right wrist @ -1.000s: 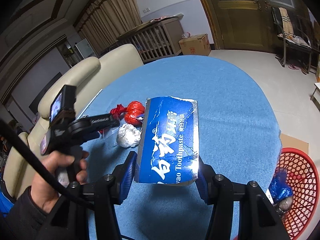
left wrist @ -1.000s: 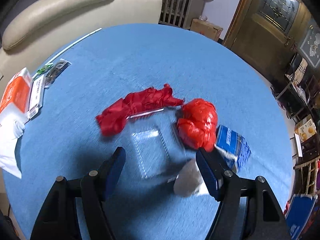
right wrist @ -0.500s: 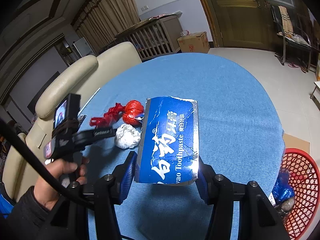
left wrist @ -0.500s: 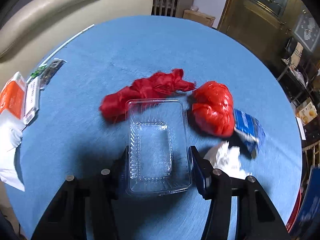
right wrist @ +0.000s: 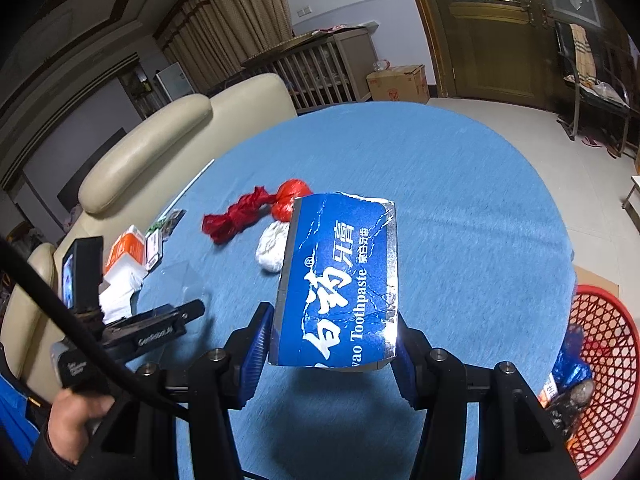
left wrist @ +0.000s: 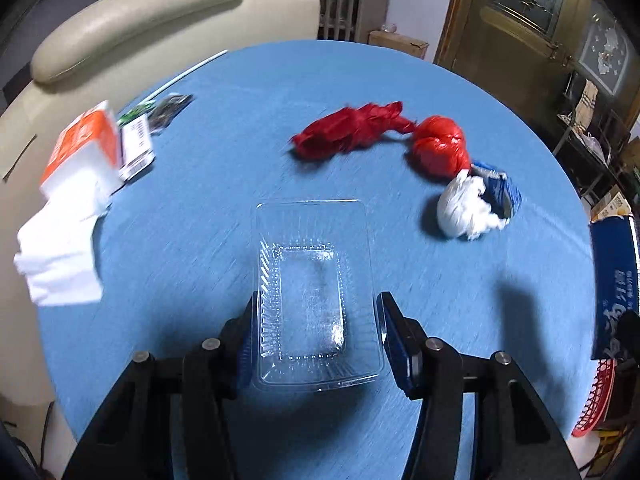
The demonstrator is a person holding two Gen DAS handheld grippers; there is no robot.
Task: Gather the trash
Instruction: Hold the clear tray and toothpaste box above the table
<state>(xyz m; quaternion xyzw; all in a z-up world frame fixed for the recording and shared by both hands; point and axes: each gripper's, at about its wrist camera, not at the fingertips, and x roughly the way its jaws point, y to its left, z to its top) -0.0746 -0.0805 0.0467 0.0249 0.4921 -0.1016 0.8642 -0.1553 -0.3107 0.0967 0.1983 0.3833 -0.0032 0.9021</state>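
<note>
Left gripper now clamped on the clear plastic tray; a second ago its jaws stood wider, with the tray lying loose on the blue table just beside the red bags. Tray now sits well clear of the red twisted bag and the red knotted bag, toward the near side of the table from them. Reads as pickup done, carry under way.

Right gripper holds the blue toothpaste box squeezed between its pads, same as a second ago, above the table.

Red basket stands on the floor off the table edge, right of the toothpaste box, some trash already in it. Likely next: both items go there.

Left on the table beside the knotted bag: white paper wad, small blue carton.
</note>
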